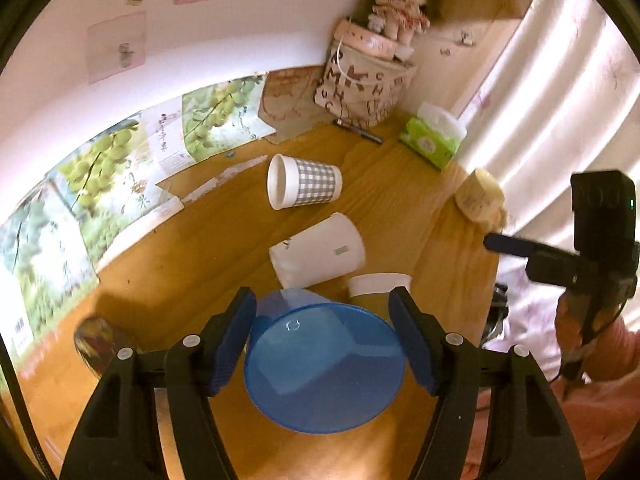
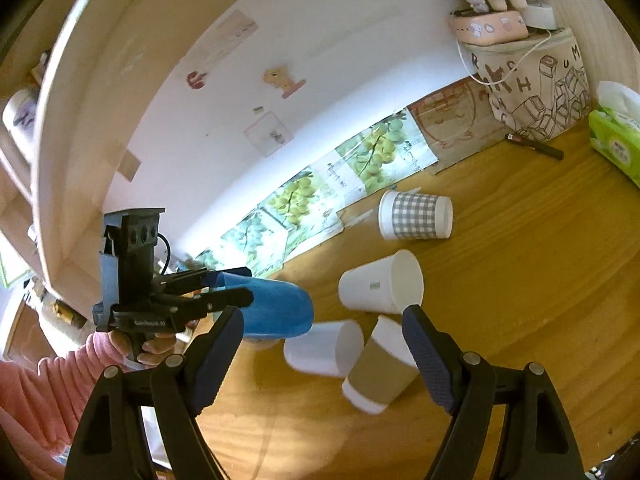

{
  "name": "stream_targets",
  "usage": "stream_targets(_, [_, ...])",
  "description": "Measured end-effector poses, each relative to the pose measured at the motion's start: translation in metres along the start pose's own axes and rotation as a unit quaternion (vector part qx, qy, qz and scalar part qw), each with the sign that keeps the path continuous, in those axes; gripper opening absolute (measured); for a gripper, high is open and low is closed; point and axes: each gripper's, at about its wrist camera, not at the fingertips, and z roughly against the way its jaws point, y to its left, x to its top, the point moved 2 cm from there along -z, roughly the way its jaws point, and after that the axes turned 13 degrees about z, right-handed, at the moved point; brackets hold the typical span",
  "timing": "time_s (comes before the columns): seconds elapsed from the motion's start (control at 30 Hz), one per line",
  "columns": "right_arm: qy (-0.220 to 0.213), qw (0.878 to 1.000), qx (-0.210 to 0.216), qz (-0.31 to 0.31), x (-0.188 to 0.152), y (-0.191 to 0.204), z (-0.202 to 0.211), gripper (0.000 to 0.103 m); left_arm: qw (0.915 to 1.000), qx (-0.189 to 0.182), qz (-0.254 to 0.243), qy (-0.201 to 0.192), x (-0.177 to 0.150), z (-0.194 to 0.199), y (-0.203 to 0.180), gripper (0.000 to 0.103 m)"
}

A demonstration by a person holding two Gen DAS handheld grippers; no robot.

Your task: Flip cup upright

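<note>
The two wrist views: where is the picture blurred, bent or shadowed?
Left wrist view: the fisheye curves the posters into an arc; they smear toward the left edge; the blue cup between the left gripper fingers is sharp. Right wrist view: the wall edge bows; the white cup behind the right gripper looks smeared; the checked cup is clear.

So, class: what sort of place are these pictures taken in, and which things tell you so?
Probably a child's bedroom or home study corner: a rag doll sits on a lettered fabric storage box on a wooden desk, with cartoon stickers on the wall.
</note>
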Motion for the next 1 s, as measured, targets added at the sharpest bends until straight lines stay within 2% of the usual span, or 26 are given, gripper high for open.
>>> stream_targets(0.1, [0.001, 1.0, 0.008, 0.012, -0.008, 0.008, 0.011, 0.082, 0.9998, 0.001, 0.015, -0.013, -0.017, 0.003, -0.01, 0.068])
stream_targets(0.23, [0.005, 1.0, 0.015, 0.027, -0.019, 0.018, 0.027, 0.082, 0.9991, -0.003, 0.042, -0.01, -0.047, 0.002, -0.022, 0.064])
stream_targets(0.27, [0.005, 0.999, 0.016, 0.031, -0.023, 0.02, 0.032, 0.082, 0.999, 0.001, 0.043, -0.011, -0.054, 0.0, -0.025, 0.056])
stream_targets(0.3, [0.006, 0.999, 0.016, 0.034, -0.027, 0.022, 0.035, 0.082, 0.999, 0.003, 0.044, -0.009, -0.061, -0.002, -0.028, 0.037])
stream_targets(0.33, [0.007, 0.999, 0.016, 0.035, -0.029, 0.023, 0.037, 0.082, 0.9986, 0.0, 0.053, 0.0, -0.069, -0.007, -0.028, 0.035])
stream_targets(0.47, [0.012, 0.999, 0.017, 0.038, -0.043, 0.03, 0.049, 0.082, 0.9966, 0.012, 0.082, -0.001, -0.098, -0.022, -0.022, 0.035])
stream_targets(0.6, [0.011, 0.999, 0.022, 0.039, -0.059, 0.037, 0.052, 0.082, 0.9927, 0.051, 0.109, -0.007, -0.129, -0.04, -0.006, 0.035])
stream_targets(0.7, [0.044, 0.998, 0.025, 0.042, -0.075, 0.043, 0.041, 0.082, 0.9881, 0.068, 0.138, 0.002, -0.151, -0.054, 0.008, 0.035])
stream_targets(0.8, [0.064, 0.996, 0.036, 0.046, -0.093, 0.053, 0.034, 0.082, 0.9861, 0.079, 0.146, 0.008, -0.167, -0.059, 0.013, 0.035])
stream_targets(0.9, [0.086, 0.994, 0.05, 0.044, -0.108, 0.06, 0.021, 0.082, 0.9848, 0.096, 0.145, -0.002, -0.176, -0.058, 0.016, 0.035])
stream_targets(1.0, [0.124, 0.989, 0.051, 0.061, -0.126, 0.069, 0.003, 0.082, 0.9816, 0.091, 0.168, -0.013, -0.18, -0.055, 0.022, 0.035])
